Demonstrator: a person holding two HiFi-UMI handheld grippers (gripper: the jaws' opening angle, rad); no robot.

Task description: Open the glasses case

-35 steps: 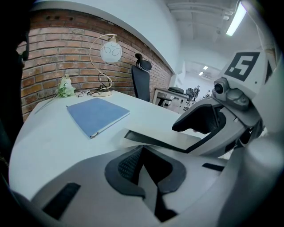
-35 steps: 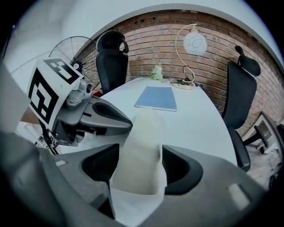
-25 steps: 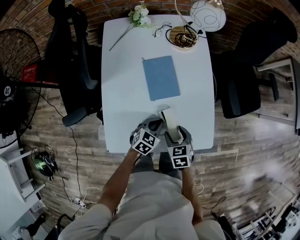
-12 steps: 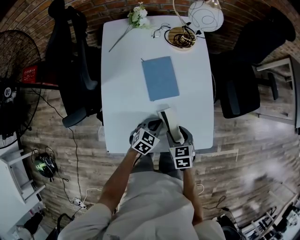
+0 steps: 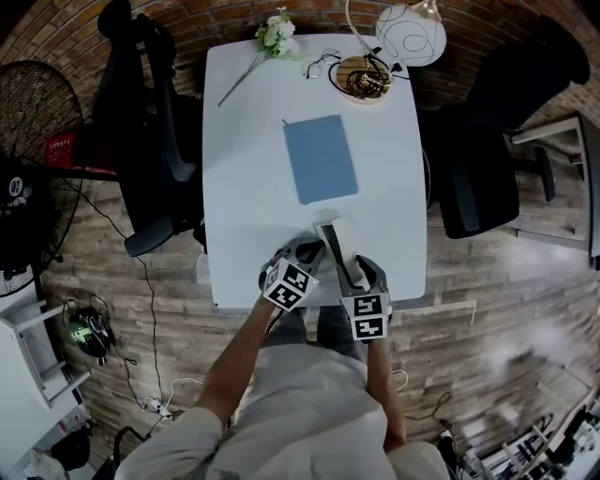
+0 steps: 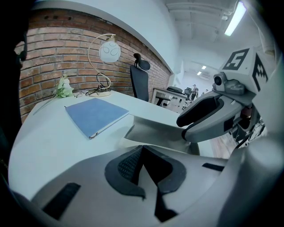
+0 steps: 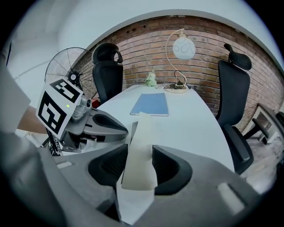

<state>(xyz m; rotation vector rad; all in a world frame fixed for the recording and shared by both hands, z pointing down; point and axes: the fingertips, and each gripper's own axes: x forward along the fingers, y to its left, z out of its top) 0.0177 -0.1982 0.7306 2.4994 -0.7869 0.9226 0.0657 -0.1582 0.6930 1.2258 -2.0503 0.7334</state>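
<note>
Right claw closing on pale lid of glasses case, pads at both lid edges. Left claw jaws together, empty, just beside case. Case at near edge of table. Judged: lid looked partly raised; full opening left.

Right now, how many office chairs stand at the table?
2: the left chair beside the table's left edge, the right chair beside its right edge. Others may be hidden off-frame.

Brick wall along the top edge, wood-plank floor at lower right, white table centred between black office chairs, fan at far left.
</note>
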